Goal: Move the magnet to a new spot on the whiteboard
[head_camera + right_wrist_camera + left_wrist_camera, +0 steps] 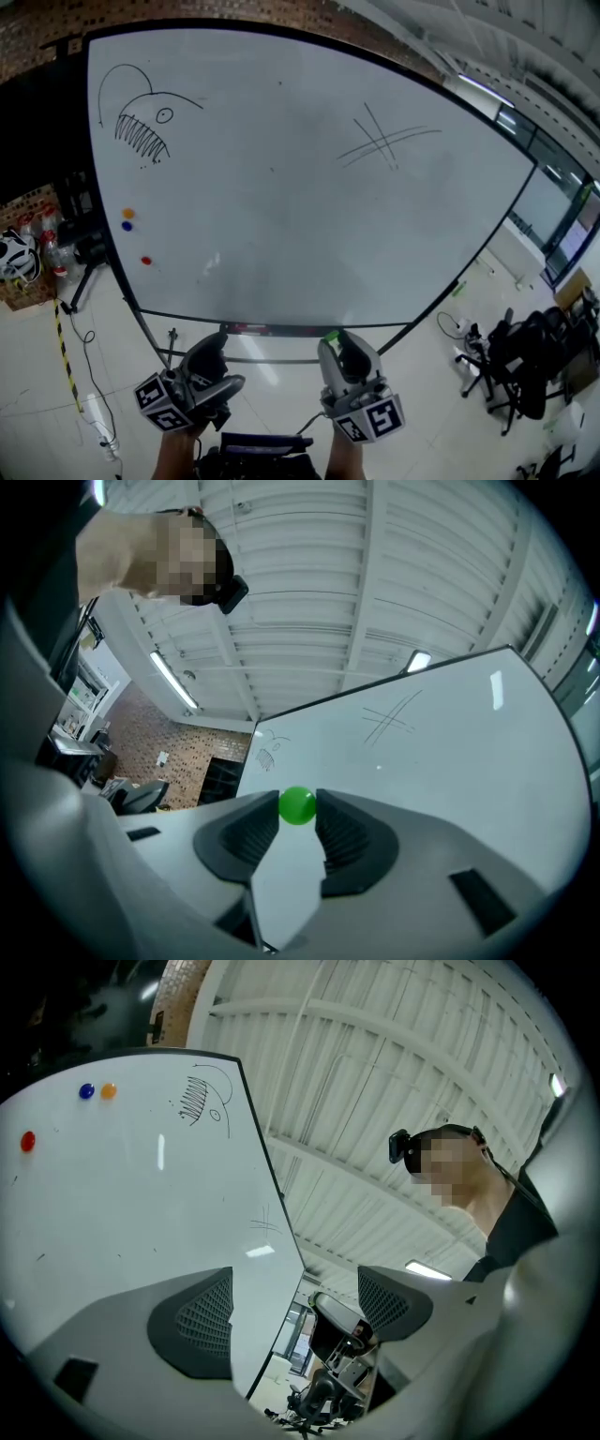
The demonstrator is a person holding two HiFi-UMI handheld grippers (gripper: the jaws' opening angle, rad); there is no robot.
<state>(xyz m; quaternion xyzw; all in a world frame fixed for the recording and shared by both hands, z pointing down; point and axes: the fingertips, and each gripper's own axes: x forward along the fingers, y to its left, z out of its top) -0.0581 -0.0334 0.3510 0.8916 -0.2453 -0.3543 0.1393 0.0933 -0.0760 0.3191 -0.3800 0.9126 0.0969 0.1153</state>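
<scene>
Head view faces whiteboard (281,169) close; both gripper views tilt upward, sharing it.

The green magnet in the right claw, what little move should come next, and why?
Probably lift the right claw toward a bare patch of the whiteboard and set the green magnet there. The claw is shut on it, and in the head view it sits below the board's lower edge, not against the surface. The left claw is open and empty.
</scene>
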